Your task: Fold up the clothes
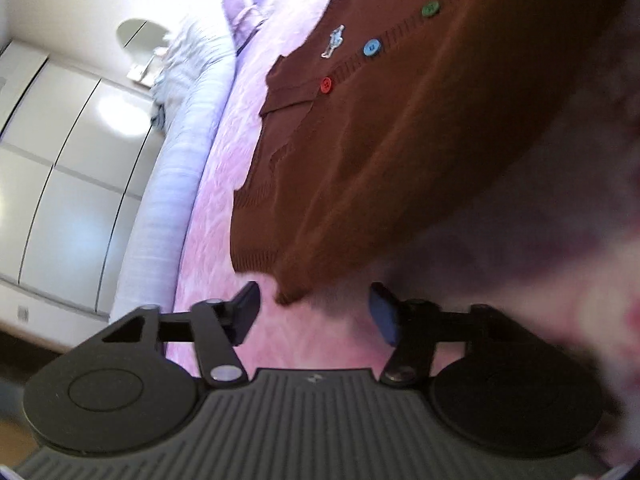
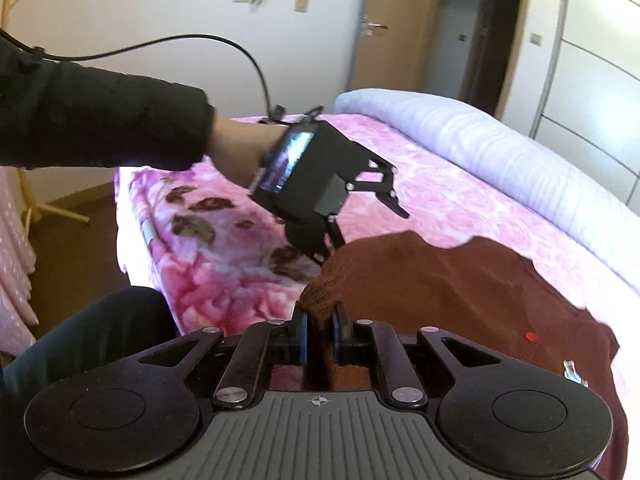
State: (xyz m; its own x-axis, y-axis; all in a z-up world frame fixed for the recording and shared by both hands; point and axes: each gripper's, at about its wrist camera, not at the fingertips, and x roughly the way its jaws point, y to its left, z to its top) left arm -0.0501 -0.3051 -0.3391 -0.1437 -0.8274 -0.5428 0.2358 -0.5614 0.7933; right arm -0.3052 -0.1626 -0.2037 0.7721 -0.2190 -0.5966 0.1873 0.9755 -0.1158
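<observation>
I observed a brown cardigan (image 1: 380, 128) lying spread on the bed (image 1: 208, 264), on a pink floral blanket (image 2: 224, 264). In the left wrist view the garment showed a red button (image 1: 326, 85), a blue button (image 1: 372, 47) and a green button (image 1: 430, 8) along its placket, with a small pale badge (image 1: 334, 41) just beside the blue one. The left hand-held gripper (image 1: 314, 312) stood with its fingers wide apart and nothing between them; a corner of the cardigan lay just ahead of the gap, and I could not tell whether it touched either finger. In the right wrist view that same left hand-held gripper hung above the blanket near the cardigan's far edge, carried by a hand (image 2: 240, 148) in a dark sleeve (image 2: 100, 120), with a black cable (image 2: 192, 42) running back from it. The right hand-held gripper (image 2: 320, 334) was clamped on a bunched ribbed edge of the cardigan, the fabric pinched between both fingers and raised slightly off the blanket. A rolled pale lilac quilt (image 2: 480, 148) lay along the far side of the bed. White wardrobe doors (image 1: 68, 184) stood beyond the bed, and a wooden door (image 2: 396, 20) showed in the right wrist view. The right side of the left wrist view was blurred.
</observation>
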